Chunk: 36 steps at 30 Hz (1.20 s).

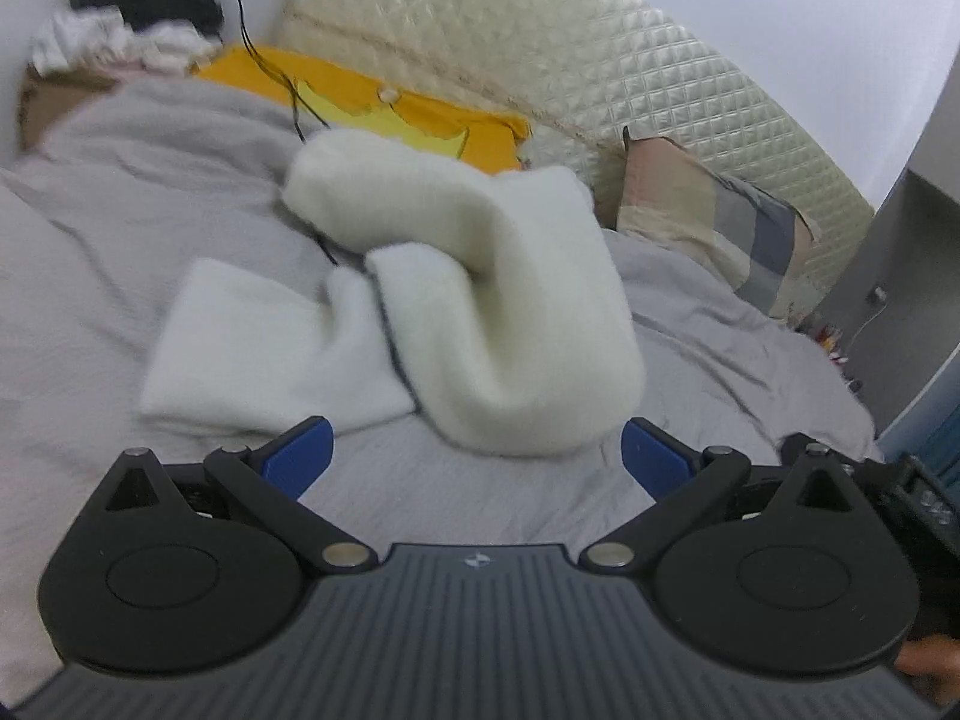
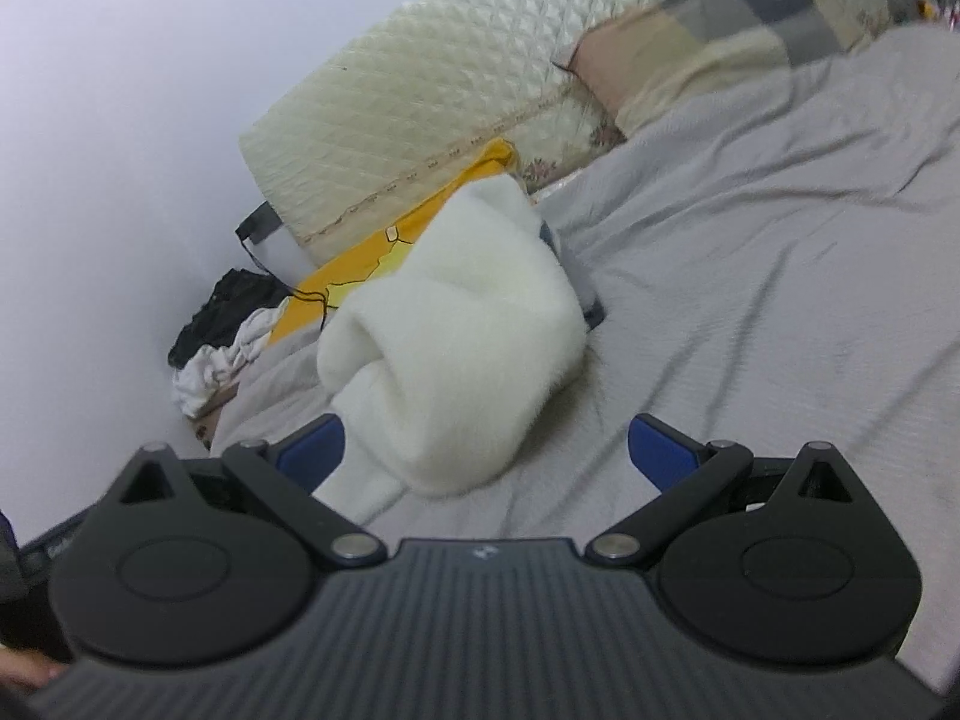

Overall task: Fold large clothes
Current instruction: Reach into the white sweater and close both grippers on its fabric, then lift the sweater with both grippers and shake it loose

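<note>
A fluffy white garment point(image 1: 510, 312) lies bundled on the grey bed sheet point(image 1: 120, 252), with a flat white part point(image 1: 240, 336) spread to its left. My left gripper point(image 1: 477, 456) is open and empty, just short of the bundle's near edge. In the right wrist view the same white garment point(image 2: 456, 348) sits folded over in a lump on the sheet point(image 2: 750, 276). My right gripper point(image 2: 486, 450) is open and empty, with the bundle's near end between its blue fingertips point(image 2: 315, 450).
A cream quilted headboard point(image 1: 600, 60) stands behind the bed. A yellow cloth point(image 1: 372, 102) with a black cable point(image 1: 264, 60) lies at the back. A patchwork pillow point(image 1: 720, 222) is at the right. Dark and white clothes point(image 2: 222, 324) are piled by the wall.
</note>
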Available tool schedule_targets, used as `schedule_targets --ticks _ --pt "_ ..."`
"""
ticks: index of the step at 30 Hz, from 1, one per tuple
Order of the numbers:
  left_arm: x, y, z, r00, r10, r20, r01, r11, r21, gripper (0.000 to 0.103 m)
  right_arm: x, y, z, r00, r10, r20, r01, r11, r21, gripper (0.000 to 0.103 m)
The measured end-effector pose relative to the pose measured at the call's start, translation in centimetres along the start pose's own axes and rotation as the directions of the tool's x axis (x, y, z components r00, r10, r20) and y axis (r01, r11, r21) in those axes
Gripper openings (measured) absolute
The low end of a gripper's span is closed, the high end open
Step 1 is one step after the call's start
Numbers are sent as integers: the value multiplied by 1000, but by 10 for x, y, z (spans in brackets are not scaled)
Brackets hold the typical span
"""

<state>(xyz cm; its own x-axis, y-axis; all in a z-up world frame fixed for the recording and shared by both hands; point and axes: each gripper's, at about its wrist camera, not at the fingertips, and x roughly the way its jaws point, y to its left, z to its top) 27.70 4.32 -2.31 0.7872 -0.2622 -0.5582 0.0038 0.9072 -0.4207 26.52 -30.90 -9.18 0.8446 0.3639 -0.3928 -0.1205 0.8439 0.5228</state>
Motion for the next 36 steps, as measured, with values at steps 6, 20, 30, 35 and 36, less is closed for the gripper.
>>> schedule_targets --ticks 6,20,30,35,36 --pt "90 24 2 994 -70 -84 64 995 -73 99 81 -33 10 999 16 -43 -12 996 88 97" --pt "205 40 17 961 -201 -188 138 942 -306 27 185 -54 48 981 140 -134 -105 966 237 30" --pt "92 26 63 976 -218 5 210 935 -286 11 103 16 68 970 221 -105 -209 971 115 19" --pt "8 1 70 962 -245 121 265 946 -189 11 39 53 74 960 273 -63 -270 961 52 19" --pt "-10 -5 71 957 -253 139 275 946 -169 11 26 59 74 959 279 -53 -277 960 45 19"
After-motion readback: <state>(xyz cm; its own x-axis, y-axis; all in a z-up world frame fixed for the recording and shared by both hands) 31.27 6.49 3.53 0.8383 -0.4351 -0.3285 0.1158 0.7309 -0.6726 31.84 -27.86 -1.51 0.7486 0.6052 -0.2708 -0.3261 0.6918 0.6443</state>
